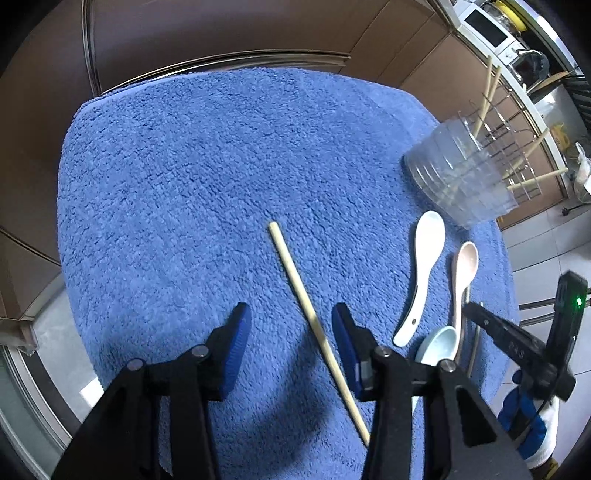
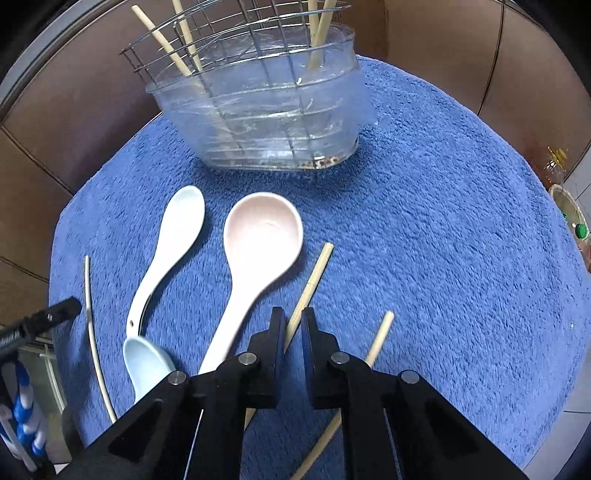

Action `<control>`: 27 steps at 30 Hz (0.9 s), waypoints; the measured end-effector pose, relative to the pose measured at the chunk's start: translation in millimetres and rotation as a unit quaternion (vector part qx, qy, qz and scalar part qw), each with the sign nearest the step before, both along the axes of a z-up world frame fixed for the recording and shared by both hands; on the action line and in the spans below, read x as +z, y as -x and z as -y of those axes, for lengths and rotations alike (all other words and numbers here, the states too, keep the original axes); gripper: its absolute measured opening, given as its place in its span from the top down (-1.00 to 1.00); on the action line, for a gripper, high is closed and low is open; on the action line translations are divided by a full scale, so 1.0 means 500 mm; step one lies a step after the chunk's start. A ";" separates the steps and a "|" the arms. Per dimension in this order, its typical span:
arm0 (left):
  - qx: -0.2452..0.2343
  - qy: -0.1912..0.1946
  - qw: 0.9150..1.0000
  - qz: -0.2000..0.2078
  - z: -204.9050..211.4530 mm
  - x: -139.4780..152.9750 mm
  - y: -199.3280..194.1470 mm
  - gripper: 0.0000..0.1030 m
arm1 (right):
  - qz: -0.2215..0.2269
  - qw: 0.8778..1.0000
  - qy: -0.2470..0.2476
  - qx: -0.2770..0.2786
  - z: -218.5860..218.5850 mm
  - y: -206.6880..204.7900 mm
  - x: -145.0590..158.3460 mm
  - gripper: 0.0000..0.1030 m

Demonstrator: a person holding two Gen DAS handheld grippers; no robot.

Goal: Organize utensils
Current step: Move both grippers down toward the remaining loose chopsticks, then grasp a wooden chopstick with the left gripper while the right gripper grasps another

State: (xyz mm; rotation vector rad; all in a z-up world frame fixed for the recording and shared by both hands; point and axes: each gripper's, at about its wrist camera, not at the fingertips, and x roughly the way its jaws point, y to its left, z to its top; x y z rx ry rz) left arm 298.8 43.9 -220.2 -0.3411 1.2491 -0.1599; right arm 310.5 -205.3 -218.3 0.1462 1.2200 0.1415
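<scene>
A clear plastic utensil holder with a wire basket [image 2: 266, 110] stands on the blue towel [image 2: 443, 221] and holds several chopsticks; it also shows in the left wrist view [image 1: 458, 173]. My left gripper [image 1: 291, 325] is open, its jaws astride a loose chopstick [image 1: 295, 280] lying on the towel. My right gripper [image 2: 293, 325] is nearly shut around another chopstick [image 2: 310, 284]; I cannot tell if the pads touch it. A third chopstick [image 2: 380, 336] lies to its right. A white spoon [image 2: 173, 243], a pink spoon [image 2: 258, 236] and a pale blue spoon [image 2: 144, 362] lie to the left.
The towel covers a small table with brown cabinets behind [image 1: 221, 33]. A counter with a microwave [image 1: 487, 29] is at the far right in the left wrist view. Bottles [image 2: 554, 166] stand beyond the towel's right edge.
</scene>
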 end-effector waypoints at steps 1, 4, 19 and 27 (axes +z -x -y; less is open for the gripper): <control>0.000 -0.001 1.000 -0.003 0.000 0.000 -0.004 0.21 | 0.000 1.000 -0.003 0.001 0.004 0.011 0.000 0.83; 0.003 -0.002 1.000 -0.013 -0.003 -0.004 -0.011 0.24 | -0.004 1.000 -0.018 0.004 0.015 0.040 -0.001 0.83; 0.004 -0.048 0.996 -0.074 0.031 -0.010 -0.057 0.44 | -0.003 1.000 -0.024 0.019 0.029 0.014 0.000 0.80; 0.009 -0.073 0.992 -0.101 0.082 -0.020 -0.093 0.64 | -0.005 0.998 -0.053 0.029 0.063 -0.006 0.005 0.80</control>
